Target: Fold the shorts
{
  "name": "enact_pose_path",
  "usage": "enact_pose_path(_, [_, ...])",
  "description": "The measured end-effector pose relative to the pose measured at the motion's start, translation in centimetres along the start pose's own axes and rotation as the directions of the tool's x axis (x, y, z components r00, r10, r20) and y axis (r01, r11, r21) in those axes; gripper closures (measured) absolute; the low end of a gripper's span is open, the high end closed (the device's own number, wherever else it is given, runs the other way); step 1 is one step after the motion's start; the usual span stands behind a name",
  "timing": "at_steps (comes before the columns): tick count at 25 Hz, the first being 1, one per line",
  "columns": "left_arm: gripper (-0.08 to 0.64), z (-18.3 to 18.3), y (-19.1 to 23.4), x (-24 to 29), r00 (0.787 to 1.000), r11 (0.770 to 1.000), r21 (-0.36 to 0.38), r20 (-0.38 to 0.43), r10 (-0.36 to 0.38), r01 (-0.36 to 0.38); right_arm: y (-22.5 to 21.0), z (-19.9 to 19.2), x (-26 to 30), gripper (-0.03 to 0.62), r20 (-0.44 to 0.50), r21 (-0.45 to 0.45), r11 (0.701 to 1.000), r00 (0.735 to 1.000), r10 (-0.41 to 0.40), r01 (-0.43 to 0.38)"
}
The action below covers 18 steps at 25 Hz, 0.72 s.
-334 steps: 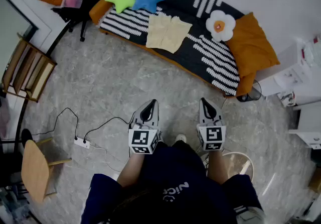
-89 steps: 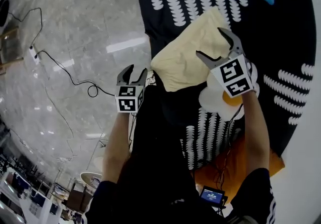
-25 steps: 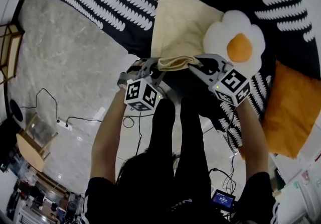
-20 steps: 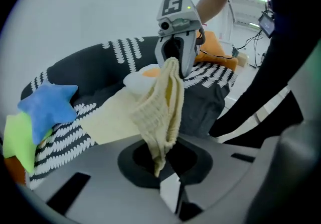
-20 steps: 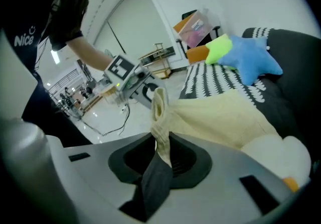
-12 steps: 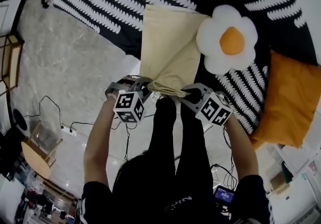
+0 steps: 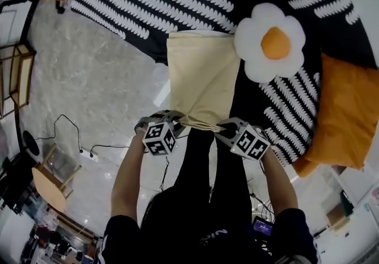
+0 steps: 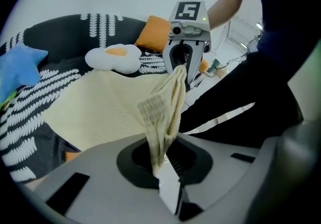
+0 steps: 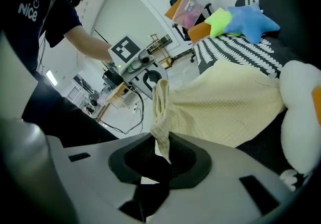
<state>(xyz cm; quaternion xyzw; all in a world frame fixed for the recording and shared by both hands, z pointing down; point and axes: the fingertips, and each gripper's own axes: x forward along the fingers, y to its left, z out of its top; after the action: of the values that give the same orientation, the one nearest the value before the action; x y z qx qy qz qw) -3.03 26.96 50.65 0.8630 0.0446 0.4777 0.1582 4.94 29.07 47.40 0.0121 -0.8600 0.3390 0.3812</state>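
The pale yellow shorts lie folded lengthwise on the black-and-white striped sofa cover, their near end drawn off its front edge. My left gripper is shut on the left corner of that near end, and my right gripper is shut on the right corner. In the left gripper view the bunched waistband of the shorts runs into the closed jaws, with the right gripper facing me across the cloth. In the right gripper view the shorts stretch away toward the cushions, with the left gripper opposite.
A white and orange egg-shaped cushion lies right beside the shorts. An orange pillow sits at the sofa's right end. Blue star and green cushions lie at the far end. Cables and a wooden chair are on the marble floor.
Both grippers have pulled the near end of the shorts back toward me and off the sofa's front edge, stretching the cloth out long and flat. Both grips held.
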Motion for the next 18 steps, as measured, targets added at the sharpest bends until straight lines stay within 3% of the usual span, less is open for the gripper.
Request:
enact_pose_path(4, [0.534,0.9,1.0,-0.4,0.999,0.997,-0.072,0.028,0.036,-0.034,-1.6,0.8,-1.0,0.508,0.01,-0.028,0.999,0.999,-0.037,0.037])
enact_pose_path(7, [0.532,2.4,2.6,-1.1,0.998,0.997,-0.072,0.046,0.039,-0.036,-4.2,2.5,-2.8,0.505,0.047,-0.045,0.997,0.997,-0.058,0.06])
enact_pose_path(10, [0.529,3.6,5.4,-2.1,0.998,0.997,-0.068,0.048,0.046,-0.043,-6.9,4.6,-4.2,0.505,0.056,-0.042,0.999,0.998,-0.031,0.033])
enact_pose_path(14, [0.531,5.5,10.9,-4.3,0.984,0.976,-0.197,0.133,0.119,-0.091,-11.3,8.8,-6.1,0.502,0.147,0.012,0.998,0.987,-0.066,0.065])
enact_pose_path(18, [0.531,5.3,15.1,-5.4,0.982,0.959,-0.269,0.138,0.128,-0.087,-15.9,12.0,-6.6,0.491,0.192,0.082,0.992,0.975,-0.114,0.1])
